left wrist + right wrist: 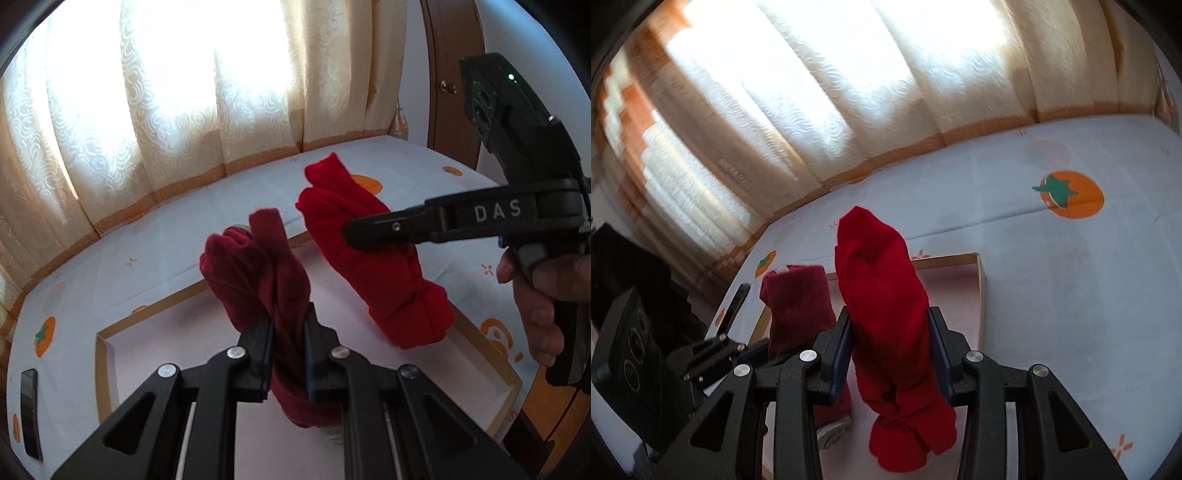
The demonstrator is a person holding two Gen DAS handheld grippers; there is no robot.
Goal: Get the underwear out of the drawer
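Dark maroon underwear roll (258, 280): bundled, upright, lifted above open shallow drawer (122, 325). Bright red underwear roll (373, 258): knotted at lower end, tilted, also above drawer, beside maroon one, apart.

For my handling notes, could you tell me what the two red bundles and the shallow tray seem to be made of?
Dark red bundle: soft matte knit, probably cotton, with fuzzy folds. Bright red bundle: similar soft fabric, creased and knotted. Tray: thin tan walls and raw edges suggest cardboard.

Dark red roll (258, 266), bright red roll (373, 266), white sheet (166, 258) (orange fruit print).
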